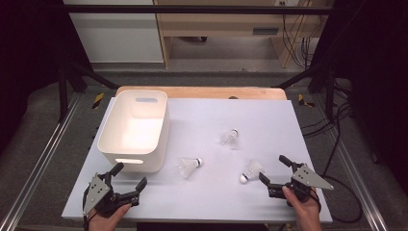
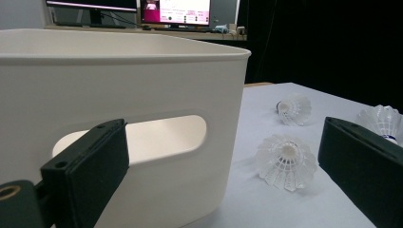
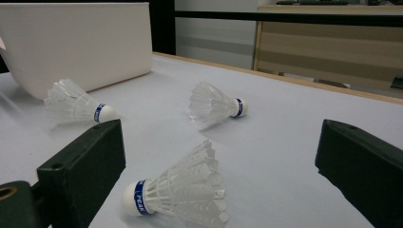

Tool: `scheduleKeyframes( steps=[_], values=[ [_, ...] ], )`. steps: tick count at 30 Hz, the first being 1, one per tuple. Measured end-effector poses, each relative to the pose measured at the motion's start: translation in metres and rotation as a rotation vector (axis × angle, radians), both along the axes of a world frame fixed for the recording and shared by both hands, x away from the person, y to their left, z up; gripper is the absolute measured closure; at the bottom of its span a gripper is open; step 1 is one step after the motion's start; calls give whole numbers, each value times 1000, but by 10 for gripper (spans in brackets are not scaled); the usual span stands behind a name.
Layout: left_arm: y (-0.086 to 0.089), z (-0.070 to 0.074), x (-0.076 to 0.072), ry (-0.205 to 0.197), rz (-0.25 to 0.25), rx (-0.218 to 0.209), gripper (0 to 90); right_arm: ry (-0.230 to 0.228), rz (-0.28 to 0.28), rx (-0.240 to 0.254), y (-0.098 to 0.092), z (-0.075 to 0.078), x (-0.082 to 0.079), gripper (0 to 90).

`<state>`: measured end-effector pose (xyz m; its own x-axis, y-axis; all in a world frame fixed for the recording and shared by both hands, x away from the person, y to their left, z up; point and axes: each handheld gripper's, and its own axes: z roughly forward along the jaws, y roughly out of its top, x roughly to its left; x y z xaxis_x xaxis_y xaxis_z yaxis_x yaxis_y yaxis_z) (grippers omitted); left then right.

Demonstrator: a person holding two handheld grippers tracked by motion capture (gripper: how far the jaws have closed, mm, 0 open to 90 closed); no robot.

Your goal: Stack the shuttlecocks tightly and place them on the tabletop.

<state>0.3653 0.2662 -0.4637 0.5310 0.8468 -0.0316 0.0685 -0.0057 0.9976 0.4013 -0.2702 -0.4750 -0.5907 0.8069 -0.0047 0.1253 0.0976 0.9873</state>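
Three shuttlecocks are lying on their sides on the white table: the near shuttle toward the right front corner, the middle shuttle just right of the bin, and the far shuttle nearer the middle of the table. The bin, white with a slot handle in each end wall, is sitting toward the left edge, and from the high view its inside is looking bare. The left gripper is hovering near the front left corner with its jaws standing wide apart and nothing between them, just short of the bin's near wall. The right gripper is resting near the front right corner, jaws likewise spread wide and gripping nothing, with the near shuttle lying just ahead of them, not touched. The left gripper view is showing the bin close up, its handle slot glowing, and beyond its corner all three shuttles, the middle shuttle facing the camera with its skirt; monitors are glowing in the background, their text too small to read. The right gripper view is showing what the others are missing: a blue band on the near shuttle reading "PEAK", and similar blue bands on the other two, unreadable there.
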Motion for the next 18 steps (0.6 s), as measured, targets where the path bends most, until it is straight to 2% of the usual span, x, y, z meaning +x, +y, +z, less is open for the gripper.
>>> scheduleKeyframes(
  steps=[5,7,10,11,14,16,18],
  values=[
    [-2,2,-2,10,0,-12,25,0,-3,-2,-1,0,-1,32],
    [-4,2,-5,25,13,-17,33,2,-22,-19,-4,-1,-3,32],
    [-6,4,-11,30,27,-23,45,-2,-30,-12,-6,0,-3,31],
    [-8,4,-13,46,23,-6,70,-7,-37,-3,-8,2,-4,31],
    [-13,3,-12,63,15,5,111,-18,-37,-6,-8,3,-3,32],
    [-21,2,-12,81,-1,39,169,-14,-38,-12,-8,3,-3,31],
    [-26,3,-14,75,-13,55,216,-15,-36,-16,-7,3,-3,31]
  ],
)
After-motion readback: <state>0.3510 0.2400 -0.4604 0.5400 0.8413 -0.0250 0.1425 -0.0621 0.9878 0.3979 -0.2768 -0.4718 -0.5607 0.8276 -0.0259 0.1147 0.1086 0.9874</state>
